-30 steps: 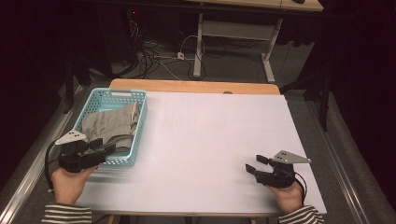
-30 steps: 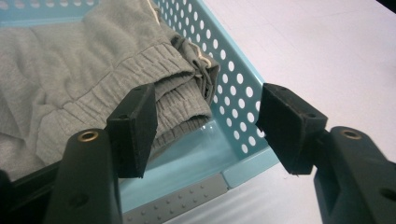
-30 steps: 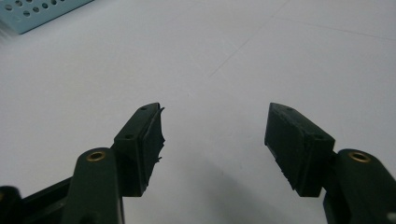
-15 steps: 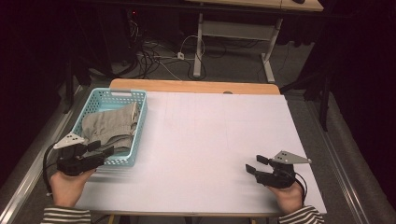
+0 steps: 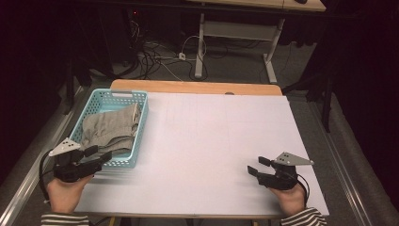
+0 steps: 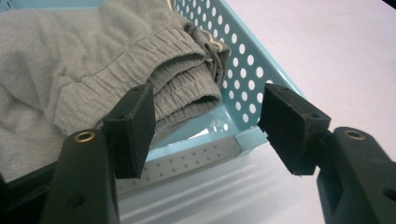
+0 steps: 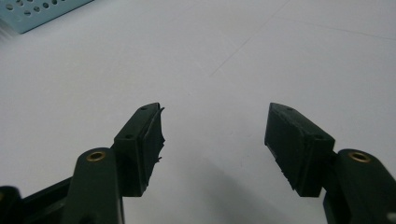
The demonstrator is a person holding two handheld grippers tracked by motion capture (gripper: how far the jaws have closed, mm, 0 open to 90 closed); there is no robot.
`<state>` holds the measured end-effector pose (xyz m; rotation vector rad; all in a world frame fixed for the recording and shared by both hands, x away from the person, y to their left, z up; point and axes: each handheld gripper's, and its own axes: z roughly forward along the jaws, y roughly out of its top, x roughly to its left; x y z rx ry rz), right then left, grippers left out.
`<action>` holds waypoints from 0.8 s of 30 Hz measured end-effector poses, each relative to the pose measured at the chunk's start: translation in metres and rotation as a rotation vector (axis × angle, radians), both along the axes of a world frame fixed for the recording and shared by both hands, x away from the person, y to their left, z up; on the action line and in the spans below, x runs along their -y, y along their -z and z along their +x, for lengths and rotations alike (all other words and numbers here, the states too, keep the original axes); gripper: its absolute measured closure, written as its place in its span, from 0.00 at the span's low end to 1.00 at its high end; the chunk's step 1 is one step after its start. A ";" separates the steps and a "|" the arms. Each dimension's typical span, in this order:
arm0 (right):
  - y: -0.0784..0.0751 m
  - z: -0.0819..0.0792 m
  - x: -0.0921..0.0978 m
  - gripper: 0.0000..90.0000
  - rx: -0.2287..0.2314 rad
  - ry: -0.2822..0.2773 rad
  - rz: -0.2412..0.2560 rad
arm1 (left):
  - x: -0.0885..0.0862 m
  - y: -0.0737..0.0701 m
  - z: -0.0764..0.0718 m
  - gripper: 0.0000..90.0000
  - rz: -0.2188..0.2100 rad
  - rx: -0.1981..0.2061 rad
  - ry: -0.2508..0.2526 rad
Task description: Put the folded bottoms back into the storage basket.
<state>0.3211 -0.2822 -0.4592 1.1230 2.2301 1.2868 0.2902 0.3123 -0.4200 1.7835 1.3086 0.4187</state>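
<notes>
The left tool (image 5: 101, 155) sits at the near end of a blue basket (image 5: 141, 125), its jaws spread wide with nothing between them. In the left gripper view the left tool (image 6: 205, 126) looks straight at the basket's near corner (image 6: 247, 70): one jaw hangs over the basket's inside, the other lies outside its perforated wall, above the white tabletop (image 6: 327, 46). Just ahead of the jaws, inside the basket, lies a folded grey garment (image 6: 93, 70) with a gathered elastic band, its rolled edge near the inner jaw but apart from it. From above, the garment (image 5: 110, 127) covers most of the basket floor.

The right tool (image 5: 256, 165) rests well away from the basket, low over the bare tabletop (image 5: 216, 136) near its front edge. Its jaws also stand apart, gripping nothing. In the right gripper view the right tool (image 7: 215, 126) faces plain white surface, with a corner of the basket (image 7: 37, 11) far off ahead of its one jaw.
</notes>
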 end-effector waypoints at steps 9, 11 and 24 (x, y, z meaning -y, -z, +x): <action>0.000 0.000 0.000 0.41 -0.001 0.000 -0.002 | -0.002 0.003 -0.004 0.38 0.006 0.000 -0.002; 0.000 0.000 0.000 0.41 -0.001 0.000 0.000 | -0.002 0.004 -0.005 0.38 0.003 0.004 -0.006; 0.000 0.000 0.000 0.41 0.001 0.000 0.002 | -0.002 0.008 -0.010 0.38 0.000 0.030 -0.018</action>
